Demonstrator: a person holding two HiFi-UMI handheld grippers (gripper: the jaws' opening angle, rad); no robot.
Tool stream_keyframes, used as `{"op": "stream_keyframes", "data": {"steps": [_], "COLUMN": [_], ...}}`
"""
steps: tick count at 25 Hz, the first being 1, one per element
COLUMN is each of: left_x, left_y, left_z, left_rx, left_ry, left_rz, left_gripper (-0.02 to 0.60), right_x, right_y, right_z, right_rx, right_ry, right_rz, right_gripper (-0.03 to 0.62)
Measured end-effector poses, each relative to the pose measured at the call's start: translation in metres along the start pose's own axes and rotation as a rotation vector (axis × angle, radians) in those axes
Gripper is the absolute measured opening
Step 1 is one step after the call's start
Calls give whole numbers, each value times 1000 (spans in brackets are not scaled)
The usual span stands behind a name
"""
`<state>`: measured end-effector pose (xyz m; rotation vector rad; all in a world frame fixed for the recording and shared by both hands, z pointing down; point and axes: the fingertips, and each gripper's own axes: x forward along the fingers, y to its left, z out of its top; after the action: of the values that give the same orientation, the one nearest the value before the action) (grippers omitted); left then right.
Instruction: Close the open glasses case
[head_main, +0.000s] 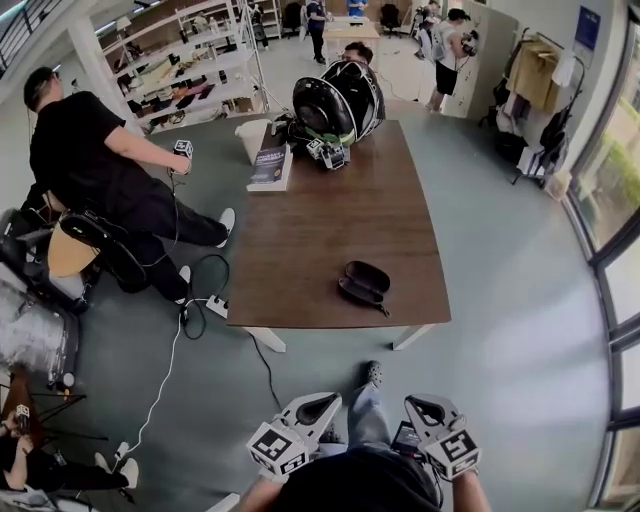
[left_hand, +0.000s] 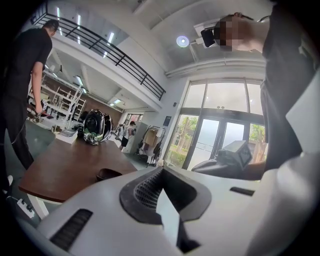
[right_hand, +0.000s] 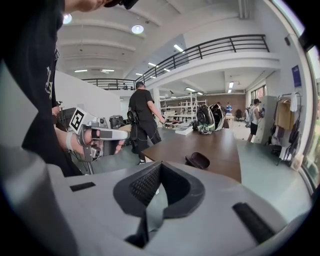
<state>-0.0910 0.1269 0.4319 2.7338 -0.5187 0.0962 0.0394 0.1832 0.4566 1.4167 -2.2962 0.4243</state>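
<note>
On brown table (head_main: 330, 220), glasses case (head_main: 363, 283) open; left hand-held gripper (head_main: 320, 404), right hand-held gripper (head_main: 422, 406) clenched, empty (well apart from case).

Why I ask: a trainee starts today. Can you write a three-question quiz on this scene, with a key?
1. True or false: the case on the table is shut.
2. Where are the left gripper and right gripper? A. on the case; B. over the table's far end; C. short of the table, touching nothing on it.
3. Fill in: both grippers' jaws are ___, with nothing between them.
Key: 1 false; 2 C; 3 together.
</note>
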Motion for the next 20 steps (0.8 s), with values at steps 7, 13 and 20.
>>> {"op": "stream_keyframes", "data": {"steps": [7, 13, 20], "left_x": [35, 71, 117], "left_y": [32, 71, 109], "left_z": [26, 41, 66], "left_rx": [12, -8, 2], "left_ry": [12, 31, 38], "left_rz": [26, 68, 90], "left_gripper": [-2, -2, -2], "right_x": [29, 65, 93], "right_y": [-45, -94, -153], "right_z": [56, 59, 79], "right_rx": [28, -9, -9], "right_ry": [17, 1, 8], "right_rz": [-7, 35, 33], "right_gripper": [-12, -12, -12]}}
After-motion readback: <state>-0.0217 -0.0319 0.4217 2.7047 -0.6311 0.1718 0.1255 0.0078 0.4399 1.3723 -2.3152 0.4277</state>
